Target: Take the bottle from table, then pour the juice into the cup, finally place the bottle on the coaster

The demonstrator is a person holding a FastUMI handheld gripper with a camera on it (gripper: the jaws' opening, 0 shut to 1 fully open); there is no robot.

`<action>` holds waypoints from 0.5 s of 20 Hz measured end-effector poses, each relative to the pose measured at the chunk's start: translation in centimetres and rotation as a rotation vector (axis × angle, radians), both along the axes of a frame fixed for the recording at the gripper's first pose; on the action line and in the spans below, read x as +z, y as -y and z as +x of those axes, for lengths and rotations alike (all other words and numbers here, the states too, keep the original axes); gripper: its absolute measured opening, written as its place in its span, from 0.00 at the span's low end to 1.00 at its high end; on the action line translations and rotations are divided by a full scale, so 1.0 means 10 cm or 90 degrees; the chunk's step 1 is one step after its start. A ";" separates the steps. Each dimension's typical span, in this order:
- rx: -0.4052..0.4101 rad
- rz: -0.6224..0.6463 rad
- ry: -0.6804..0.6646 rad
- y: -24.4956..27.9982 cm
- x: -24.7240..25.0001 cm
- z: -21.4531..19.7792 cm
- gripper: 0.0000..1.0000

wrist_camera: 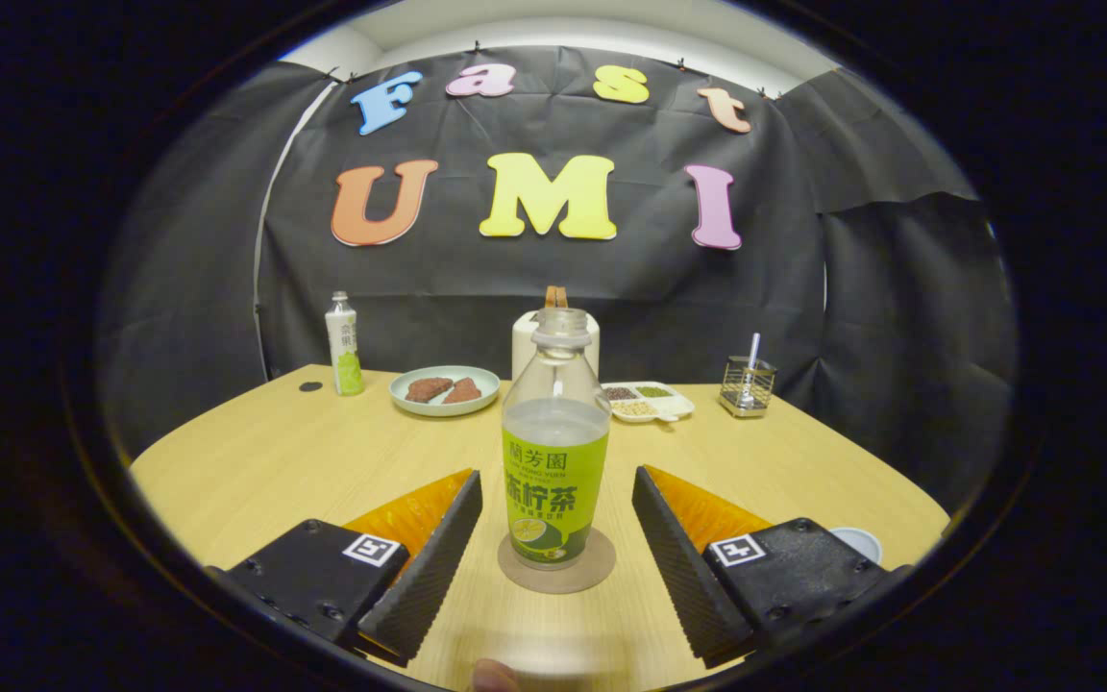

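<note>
The bottle (554, 452) stands upright on the coaster (556, 567), between the fingers of the wide-open, empty claw (556, 524). Placing looks done; next, retreat straight back.

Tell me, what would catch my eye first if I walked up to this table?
Most likely the clear bottle with the green label, standing upright and uncapped on a round coaster between the two open fingers of the gripper, which do not touch it. Beyond it, a pale plate holding two brown pieces sits further along the wooden table, and a smaller capped bottle stands at the far edge by the wall.
</note>
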State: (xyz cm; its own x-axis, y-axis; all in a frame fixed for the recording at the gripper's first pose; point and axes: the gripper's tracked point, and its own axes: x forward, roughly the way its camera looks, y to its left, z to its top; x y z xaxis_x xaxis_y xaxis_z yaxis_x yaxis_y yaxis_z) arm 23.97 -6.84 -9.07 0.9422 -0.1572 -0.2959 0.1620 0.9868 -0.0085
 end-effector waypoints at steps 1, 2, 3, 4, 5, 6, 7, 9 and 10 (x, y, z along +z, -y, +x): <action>-0.001 -0.008 0.004 -0.01 0.06 -0.07 1.00; -0.004 -0.016 0.009 -0.01 0.12 -0.13 1.00; -0.006 -0.022 0.012 -0.03 0.22 -0.21 1.00; -0.010 -0.031 0.014 -0.03 0.28 -0.30 1.00; -0.012 -0.037 0.017 -0.04 0.34 -0.39 1.00; -0.013 -0.038 0.023 -0.06 0.41 -0.47 1.00; -0.008 -0.026 0.036 -0.10 0.50 -0.55 1.00; 0.005 -0.001 0.068 -0.20 0.69 -0.71 1.00; 0.007 0.004 0.079 -0.21 0.75 -0.81 1.00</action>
